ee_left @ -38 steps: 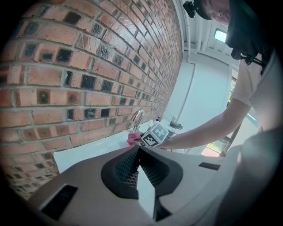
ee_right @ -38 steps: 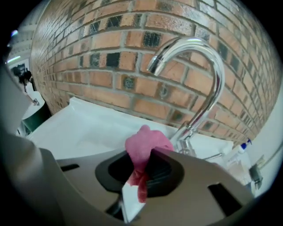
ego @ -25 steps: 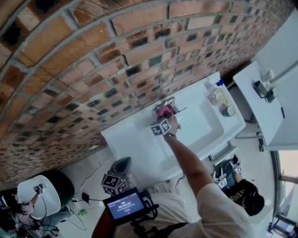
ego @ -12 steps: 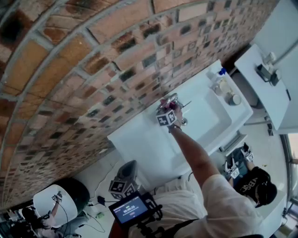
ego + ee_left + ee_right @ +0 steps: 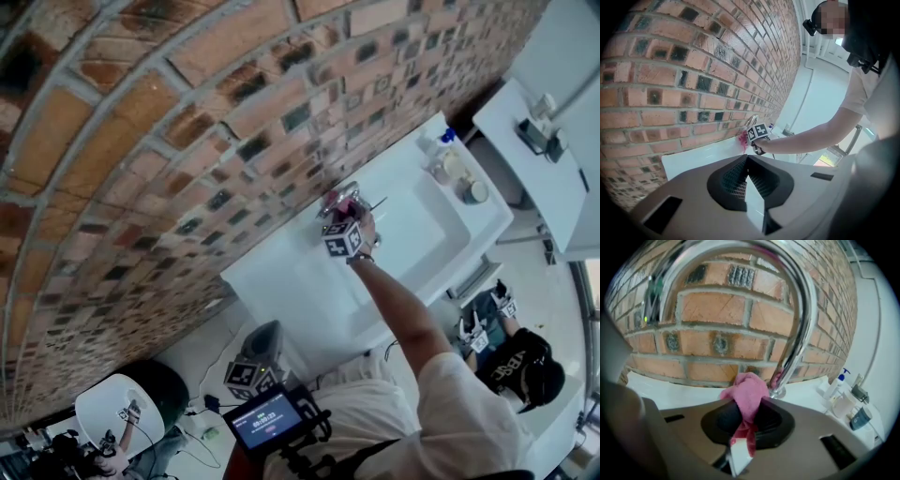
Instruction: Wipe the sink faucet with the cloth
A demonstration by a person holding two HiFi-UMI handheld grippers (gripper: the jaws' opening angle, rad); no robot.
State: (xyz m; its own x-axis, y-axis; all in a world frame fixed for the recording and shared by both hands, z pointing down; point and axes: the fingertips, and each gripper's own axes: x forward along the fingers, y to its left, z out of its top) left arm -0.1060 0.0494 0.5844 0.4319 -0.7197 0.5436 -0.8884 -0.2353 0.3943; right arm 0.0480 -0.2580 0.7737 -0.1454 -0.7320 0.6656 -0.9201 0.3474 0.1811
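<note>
A chrome arched faucet (image 5: 339, 199) (image 5: 799, 319) stands at the back of the white sink (image 5: 300, 281), against the brick wall. My right gripper (image 5: 345, 217) (image 5: 743, 437) is shut on a pink cloth (image 5: 747, 392) (image 5: 343, 203), which is pressed against the faucet's lower stem near its base. In the left gripper view the cloth (image 5: 742, 138) shows beside the right gripper's marker cube (image 5: 758, 132). My left gripper (image 5: 261, 339) (image 5: 752, 201) hangs low in front of the sink, shut with nothing in it.
The brick wall (image 5: 187, 141) runs close behind the faucet. A pump bottle (image 5: 836, 382) (image 5: 441, 148) and cups (image 5: 860, 418) (image 5: 475, 191) stand at the sink's right end. Another person (image 5: 517, 370) stands at the lower right, beside a white counter (image 5: 548, 178).
My right gripper has carried the cloth a little nearer the wall along the faucet. The head camera has shifted. The left gripper stays low.
</note>
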